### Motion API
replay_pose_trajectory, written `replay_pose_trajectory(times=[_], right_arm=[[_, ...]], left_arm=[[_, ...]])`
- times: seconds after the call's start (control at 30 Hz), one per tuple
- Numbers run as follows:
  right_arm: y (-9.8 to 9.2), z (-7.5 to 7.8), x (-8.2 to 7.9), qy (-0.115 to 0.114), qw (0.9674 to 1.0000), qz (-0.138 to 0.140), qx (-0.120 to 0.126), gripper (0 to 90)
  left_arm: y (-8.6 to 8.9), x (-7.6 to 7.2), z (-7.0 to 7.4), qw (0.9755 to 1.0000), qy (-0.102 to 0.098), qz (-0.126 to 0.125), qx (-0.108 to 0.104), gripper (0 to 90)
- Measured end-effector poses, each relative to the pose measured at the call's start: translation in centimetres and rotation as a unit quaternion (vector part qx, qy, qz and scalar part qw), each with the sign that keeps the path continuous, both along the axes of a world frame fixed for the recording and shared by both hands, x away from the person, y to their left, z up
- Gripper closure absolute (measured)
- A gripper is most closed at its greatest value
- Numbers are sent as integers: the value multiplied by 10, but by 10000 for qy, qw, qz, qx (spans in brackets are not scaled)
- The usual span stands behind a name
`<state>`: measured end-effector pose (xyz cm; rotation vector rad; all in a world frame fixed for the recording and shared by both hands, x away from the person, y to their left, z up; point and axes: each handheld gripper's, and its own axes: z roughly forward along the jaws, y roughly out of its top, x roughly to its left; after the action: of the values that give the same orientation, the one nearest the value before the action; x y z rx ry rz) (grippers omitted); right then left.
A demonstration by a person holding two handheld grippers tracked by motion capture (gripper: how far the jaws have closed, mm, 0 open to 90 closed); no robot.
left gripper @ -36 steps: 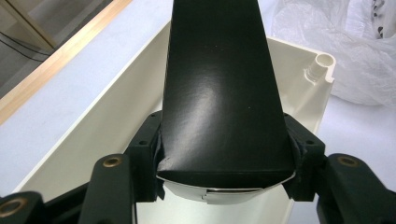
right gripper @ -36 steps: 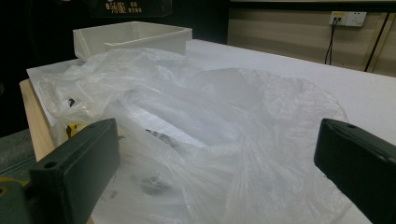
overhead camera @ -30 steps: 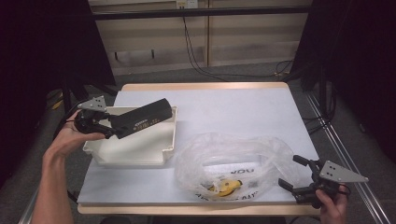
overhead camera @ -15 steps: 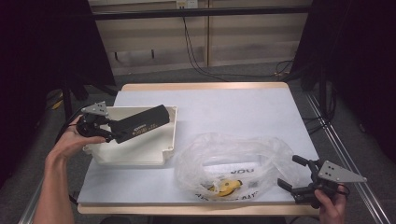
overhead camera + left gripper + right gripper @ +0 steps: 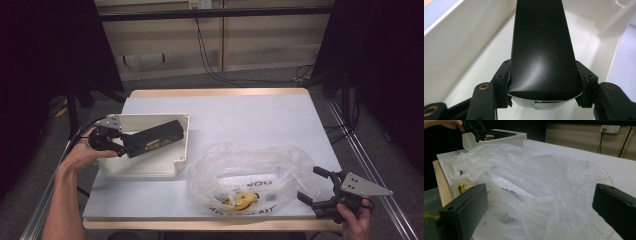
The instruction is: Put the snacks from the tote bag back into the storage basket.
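Note:
A long black carton (image 5: 154,139) (image 5: 543,47) with small printed lettering lies slanted inside the white tray (image 5: 182,156), its far end near the tray's right wall. My left gripper (image 5: 121,143) (image 5: 544,82) is shut on the carton's near end, both pads pressed on its sides. A crumpled clear plastic bag (image 5: 252,172) (image 5: 534,187) with something yellow (image 5: 243,201) inside lies on the table's front right. My right gripper (image 5: 314,185) (image 5: 541,217) stands open just right of the bag, at the table's front corner, jaws wide apart with nothing pinched.
The tray's white walls (image 5: 461,42) close around the carton on both sides. Bare grey tabletop (image 5: 250,117) stretches behind the tray and bag. A wooden front edge (image 5: 200,225) borders the table. Cables (image 5: 210,65) run across the floor beyond.
My left gripper has lowered the black carton from above the tray's rim down into the tray. The right gripper and the bag have stayed where they were.

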<state>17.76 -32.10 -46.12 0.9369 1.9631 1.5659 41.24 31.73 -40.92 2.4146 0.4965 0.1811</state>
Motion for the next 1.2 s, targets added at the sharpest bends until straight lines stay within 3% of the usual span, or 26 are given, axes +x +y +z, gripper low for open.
replay_pose_trajectory(times=[0.3,0.73,0.93,1.03,1.13,1.2], right_arm=[[0,0,0,8,10000,7,-28,0],[0,0,0,3,10000,-12,-12,0],[-1,0,0,-24,9999,-45,-93,0],[-1,0,0,-36,10000,-49,-77,0],[-1,0,0,-17,9999,-48,-101,0],[-1,0,0,-39,9999,-65,-111,0]], left_arm=[[-8,3,-5,9999,52,-117,54,430],[-18,13,-8,9983,225,-209,499,429],[-24,21,-8,9942,423,-291,947,426],[-31,26,-10,9885,556,-400,1346,424],[-37,30,-15,9836,563,-425,1659,425],[-39,32,-17,9832,604,-422,1673,424]])
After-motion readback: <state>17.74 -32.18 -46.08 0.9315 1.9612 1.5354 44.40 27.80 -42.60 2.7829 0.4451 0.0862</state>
